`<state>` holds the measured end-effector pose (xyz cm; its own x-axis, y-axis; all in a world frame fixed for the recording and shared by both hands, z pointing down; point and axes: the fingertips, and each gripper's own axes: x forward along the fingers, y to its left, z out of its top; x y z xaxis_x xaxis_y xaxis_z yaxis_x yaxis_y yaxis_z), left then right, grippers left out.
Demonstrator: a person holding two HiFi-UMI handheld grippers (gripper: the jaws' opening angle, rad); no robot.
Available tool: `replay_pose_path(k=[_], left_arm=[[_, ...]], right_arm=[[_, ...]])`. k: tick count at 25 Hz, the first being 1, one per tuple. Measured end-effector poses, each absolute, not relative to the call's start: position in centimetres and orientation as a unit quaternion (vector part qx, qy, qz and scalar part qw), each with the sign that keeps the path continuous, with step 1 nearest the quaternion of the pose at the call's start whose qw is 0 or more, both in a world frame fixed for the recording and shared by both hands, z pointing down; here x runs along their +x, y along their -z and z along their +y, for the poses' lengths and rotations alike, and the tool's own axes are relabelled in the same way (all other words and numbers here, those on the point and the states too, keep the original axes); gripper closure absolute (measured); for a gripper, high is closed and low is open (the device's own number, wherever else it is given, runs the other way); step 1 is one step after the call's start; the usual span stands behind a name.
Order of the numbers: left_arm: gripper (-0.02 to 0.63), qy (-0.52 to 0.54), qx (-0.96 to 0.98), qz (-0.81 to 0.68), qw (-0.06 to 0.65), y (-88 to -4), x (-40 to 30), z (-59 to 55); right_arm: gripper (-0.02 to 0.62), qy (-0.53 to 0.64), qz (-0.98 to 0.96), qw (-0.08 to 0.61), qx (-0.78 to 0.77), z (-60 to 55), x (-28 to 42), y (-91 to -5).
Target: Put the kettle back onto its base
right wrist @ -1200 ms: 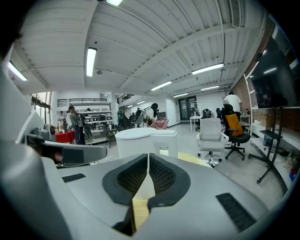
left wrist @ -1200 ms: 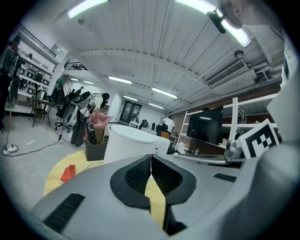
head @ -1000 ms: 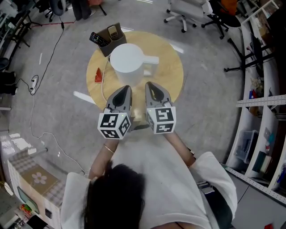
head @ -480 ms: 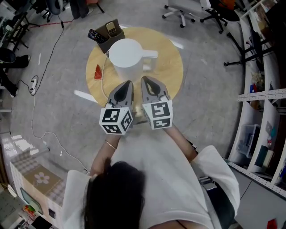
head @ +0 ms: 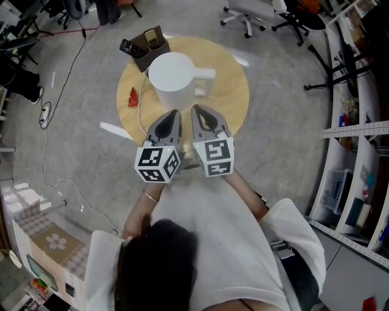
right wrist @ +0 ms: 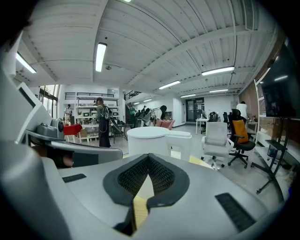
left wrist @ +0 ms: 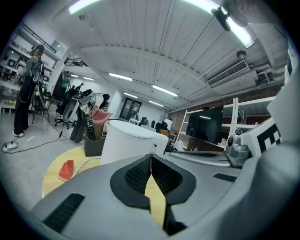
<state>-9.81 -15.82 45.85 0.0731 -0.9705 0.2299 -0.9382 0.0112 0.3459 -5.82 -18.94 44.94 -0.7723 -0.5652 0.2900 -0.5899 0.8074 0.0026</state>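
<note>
A white kettle (head: 171, 71) stands upright in the middle of the round wooden table (head: 233, 91), its handle (head: 205, 74) pointing right. Whatever lies under it is hidden. A white cable (head: 143, 104) runs from its foot toward the table's near left edge. My left gripper (head: 172, 113) and right gripper (head: 197, 109) hover side by side over the table's near edge, a short way from the kettle. Both are shut with nothing between the pads. The left gripper view has the kettle (left wrist: 126, 140) just past the left gripper (left wrist: 151, 157). The right gripper view has the kettle (right wrist: 150, 139) beyond the right gripper (right wrist: 148, 157).
A small red object (head: 133, 97) lies at the table's left edge. A dark holder with remotes (head: 149, 45) sits at the back left rim. Office chairs (head: 252, 15) stand beyond the table, shelving (head: 358, 158) runs along the right, and cables (head: 58, 91) trail over the floor at left.
The right gripper has edged slightly closer to the left one. The kettle and the left gripper have kept still.
</note>
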Motion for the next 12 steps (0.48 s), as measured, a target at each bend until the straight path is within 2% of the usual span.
replay_pose_path(k=[12], left_arm=[[0.580, 0.026, 0.706, -0.674, 0.217, -46.63, -8.90, -15.35]], right_arm=[[0.569, -0.055, -0.938, 0.151, 0.306, -18.34, -5.08, -45.83]])
